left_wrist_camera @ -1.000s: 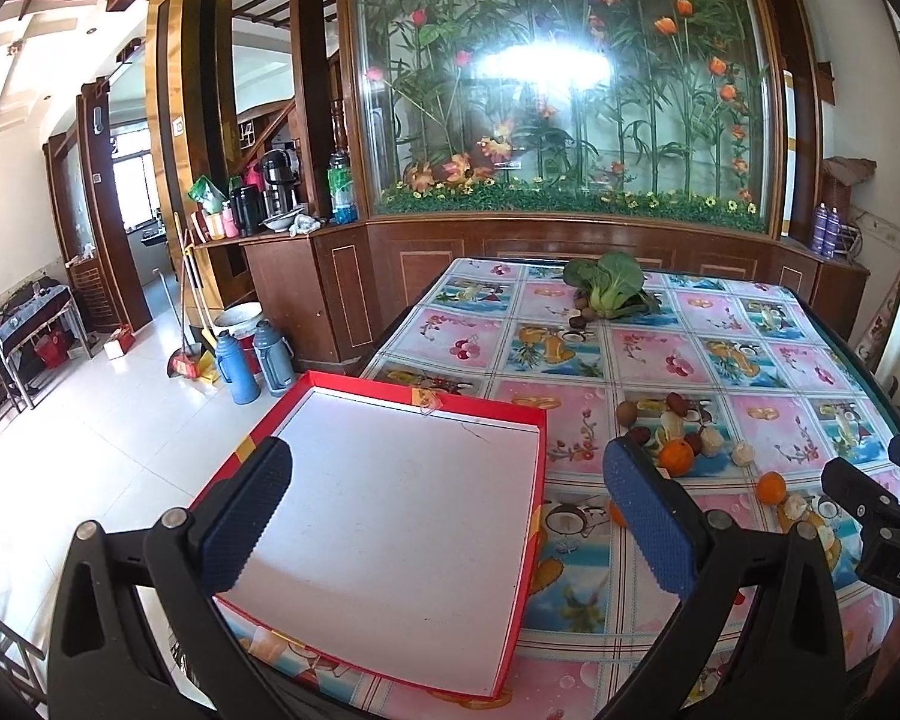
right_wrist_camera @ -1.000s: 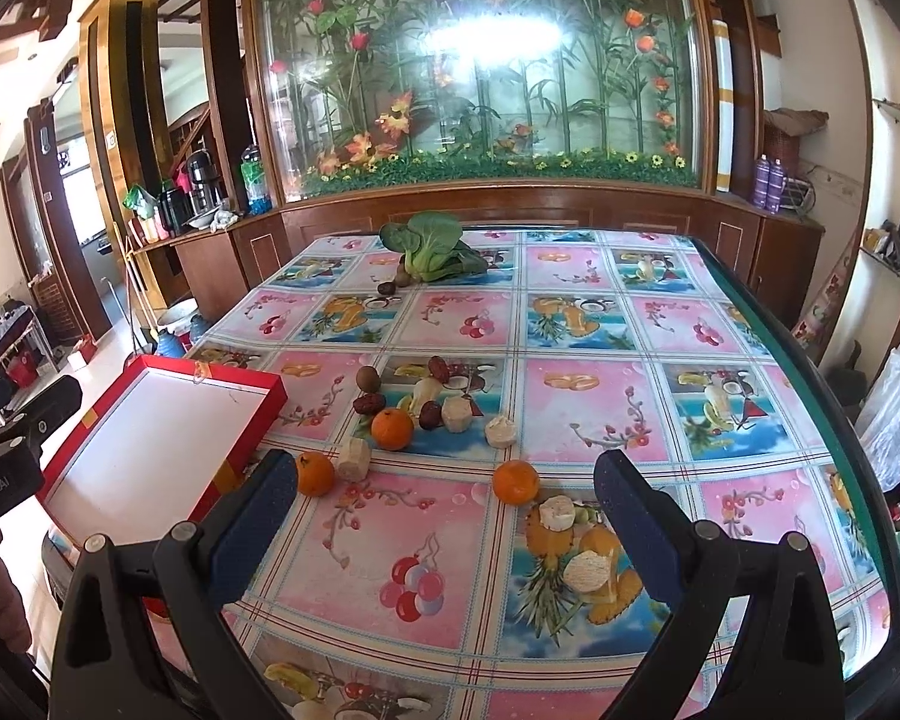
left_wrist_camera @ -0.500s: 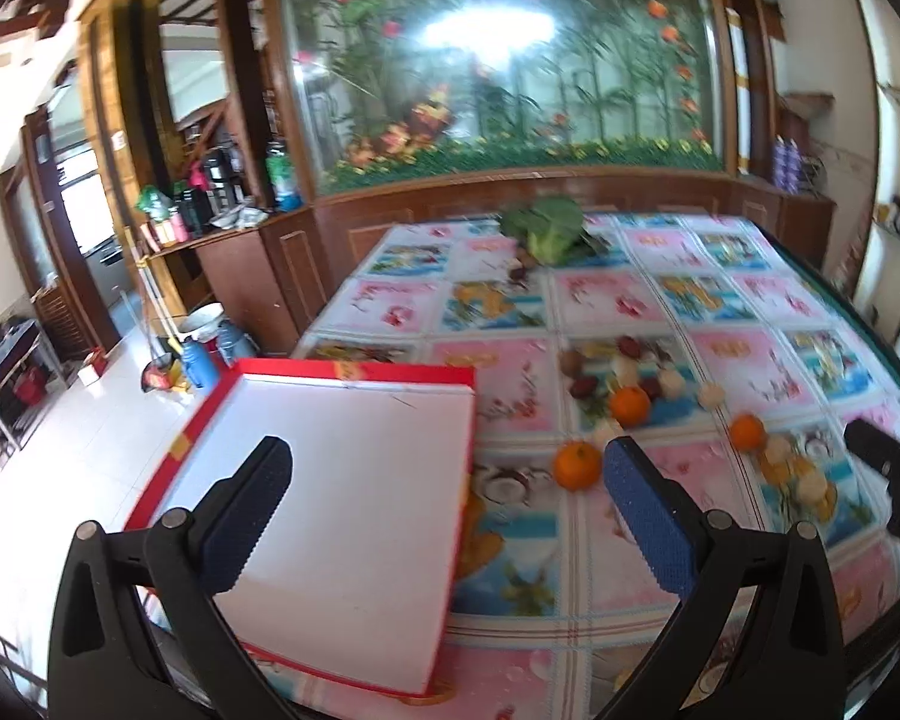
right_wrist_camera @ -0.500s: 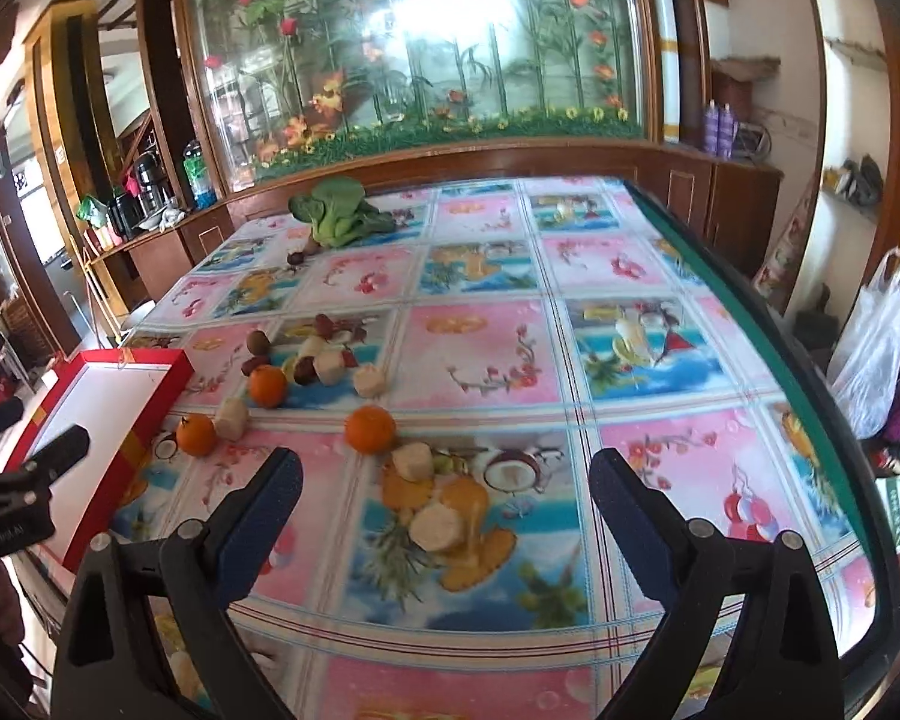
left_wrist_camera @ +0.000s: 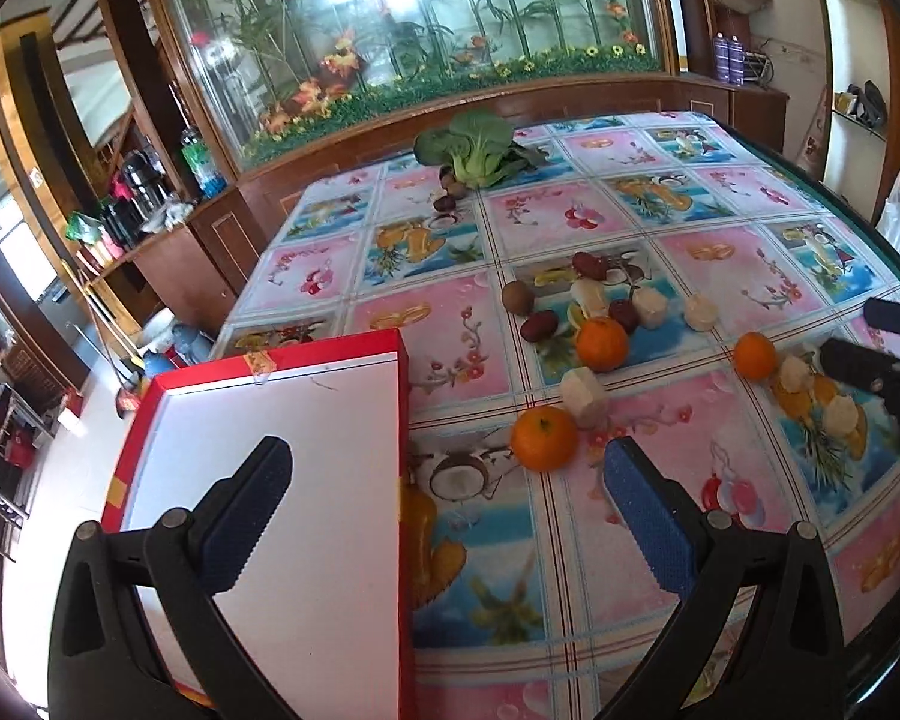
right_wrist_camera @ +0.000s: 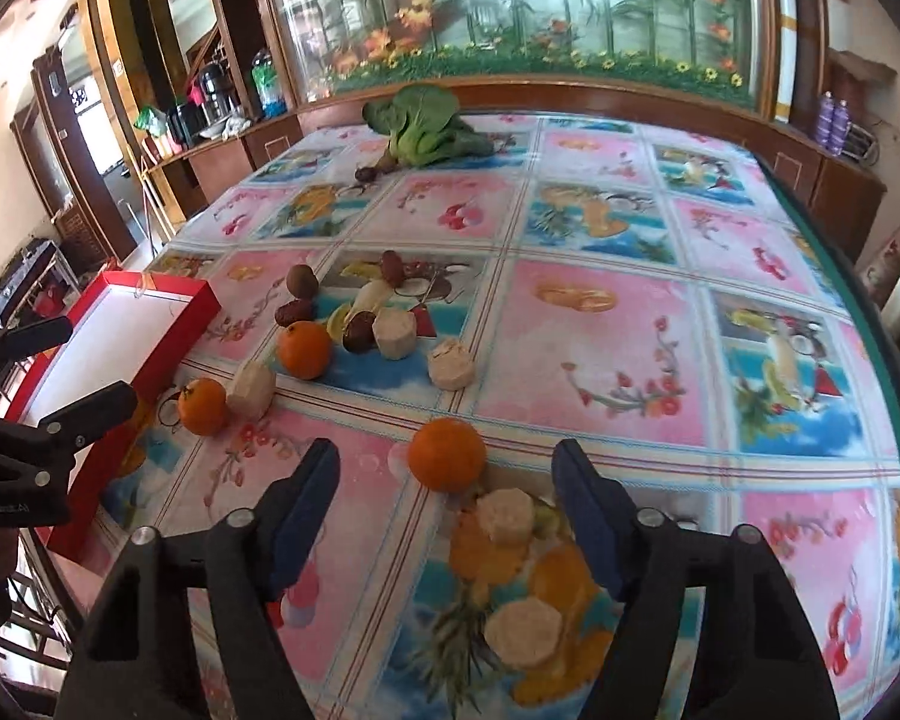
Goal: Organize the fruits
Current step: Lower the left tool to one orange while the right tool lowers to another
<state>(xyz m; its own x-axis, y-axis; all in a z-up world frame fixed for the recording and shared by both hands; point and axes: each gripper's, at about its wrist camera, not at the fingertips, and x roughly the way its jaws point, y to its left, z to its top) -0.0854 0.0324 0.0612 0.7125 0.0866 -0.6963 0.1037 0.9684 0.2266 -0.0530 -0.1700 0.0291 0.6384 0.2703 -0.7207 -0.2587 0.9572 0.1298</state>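
Note:
Fruits lie scattered on the flowered tablecloth: three oranges, one nearest the left gripper (left_wrist_camera: 543,438), one in the cluster (left_wrist_camera: 601,343) and one on the right (right_wrist_camera: 447,453). Pale peeled chunks (right_wrist_camera: 510,515), dark red dates (left_wrist_camera: 539,324) and a brown kiwi (left_wrist_camera: 517,297) lie among them. A red box lid with a white inside (left_wrist_camera: 282,480) sits at the table's left edge. My left gripper (left_wrist_camera: 444,492) is open and empty, over the lid's right rim. My right gripper (right_wrist_camera: 444,501) is open and empty, just before the right orange.
A green bok choy (left_wrist_camera: 477,150) lies at the far end of the table with small dark fruits beside it. A wooden counter and a glass flower display stand behind. The table's green edge (right_wrist_camera: 894,360) runs along the right.
Both grippers have moved forward and lower toward the fruits, and both views have swung. The right gripper now has the right orange between its fingers' line. Both stayed open.

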